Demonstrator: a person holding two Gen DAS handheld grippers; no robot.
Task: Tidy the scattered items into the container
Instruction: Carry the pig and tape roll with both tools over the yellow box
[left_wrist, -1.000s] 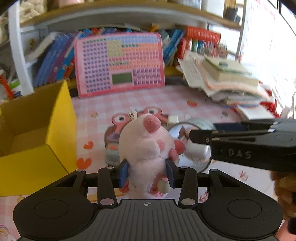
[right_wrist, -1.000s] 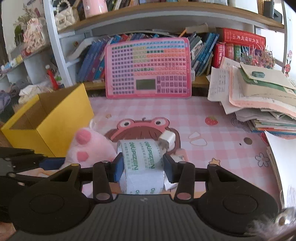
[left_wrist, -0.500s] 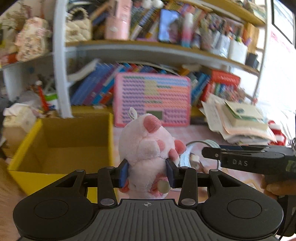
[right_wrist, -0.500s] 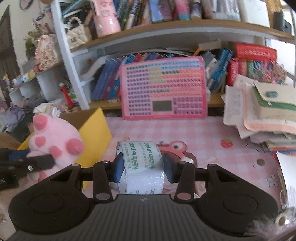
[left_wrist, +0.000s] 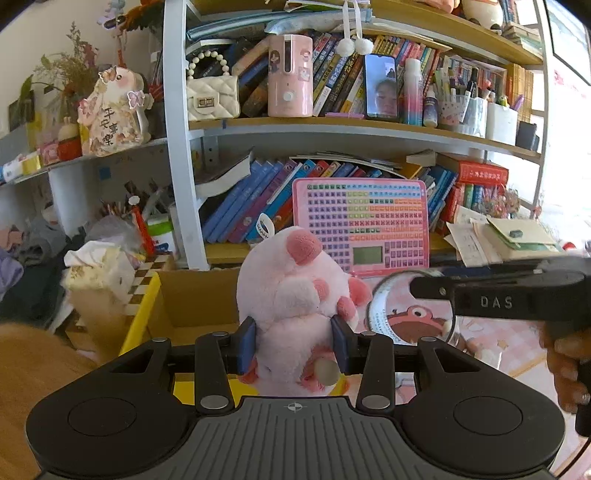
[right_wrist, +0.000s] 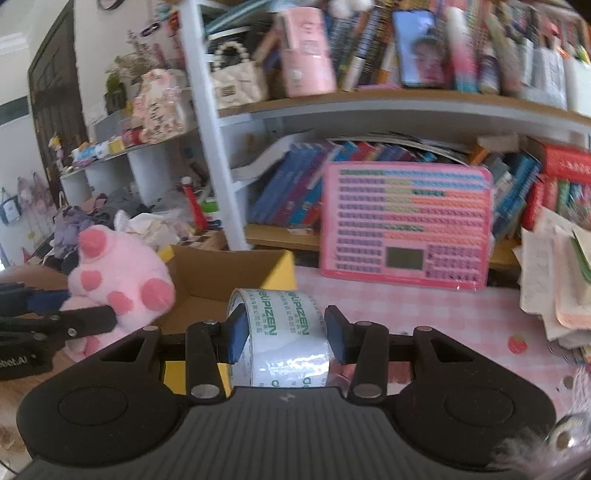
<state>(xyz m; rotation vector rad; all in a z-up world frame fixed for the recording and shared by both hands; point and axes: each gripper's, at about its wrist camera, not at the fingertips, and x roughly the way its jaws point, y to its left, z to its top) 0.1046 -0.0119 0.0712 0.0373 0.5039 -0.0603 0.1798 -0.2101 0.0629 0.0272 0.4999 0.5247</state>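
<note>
Pink plush toy (left_wrist: 295, 295) with darker pink pads, yellow box (right_wrist: 284, 269) (brown inside), white tape roll (right_wrist: 284, 332) with green lettering.

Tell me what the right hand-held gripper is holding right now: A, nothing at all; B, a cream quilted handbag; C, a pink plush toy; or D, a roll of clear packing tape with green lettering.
D. In the right wrist view, the right hand-held gripper has its blue pads pressed on either side of the tape roll, while the pink plush toy sits in the left hand-held gripper.
</note>
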